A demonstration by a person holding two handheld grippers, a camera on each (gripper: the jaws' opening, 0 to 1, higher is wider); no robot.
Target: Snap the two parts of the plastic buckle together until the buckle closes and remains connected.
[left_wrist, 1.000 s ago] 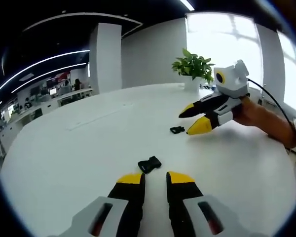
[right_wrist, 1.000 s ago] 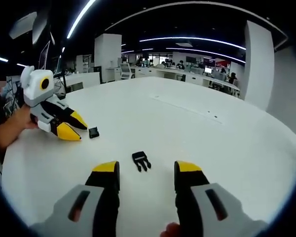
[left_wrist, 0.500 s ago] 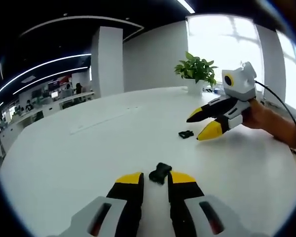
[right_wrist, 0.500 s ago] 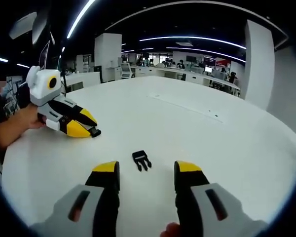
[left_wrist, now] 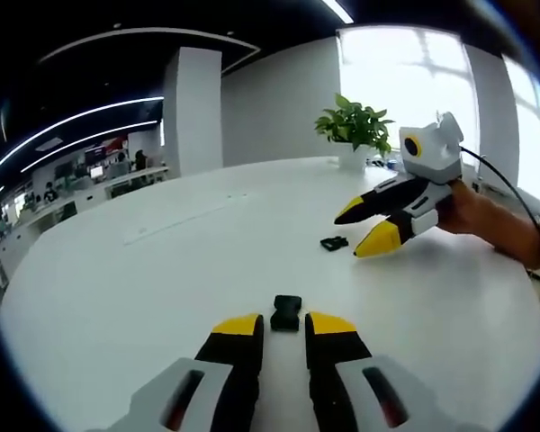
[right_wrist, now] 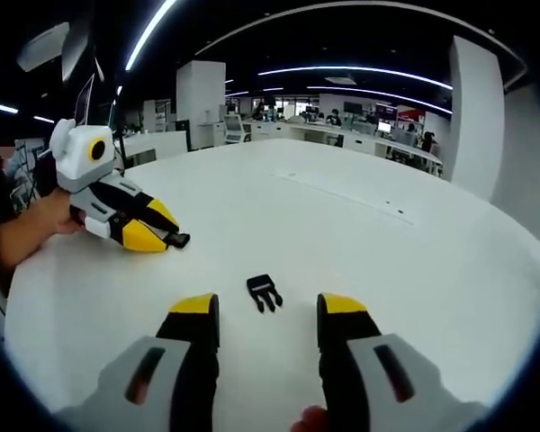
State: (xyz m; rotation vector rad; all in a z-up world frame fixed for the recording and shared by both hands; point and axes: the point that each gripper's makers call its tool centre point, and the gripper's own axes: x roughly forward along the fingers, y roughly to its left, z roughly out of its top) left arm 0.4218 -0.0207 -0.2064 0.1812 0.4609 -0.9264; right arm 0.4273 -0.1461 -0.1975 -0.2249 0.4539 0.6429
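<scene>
My left gripper [left_wrist: 284, 326] pinches the socket half [left_wrist: 286, 312]; the pronged half [right_wrist: 264, 292] lies dead ahead of my spread right gripper [right_wrist: 267, 309], prongs toward me.

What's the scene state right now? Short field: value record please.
surface: white round table
pronged buckle half: on the table ahead of the right gripper, apart from it
socket buckle half: between the tips of the left gripper
left gripper: nearly closed on the socket half; firm grip cannot be confirmed
right gripper: open, holding nothing
buckle: not joined
background: potted plant
</scene>
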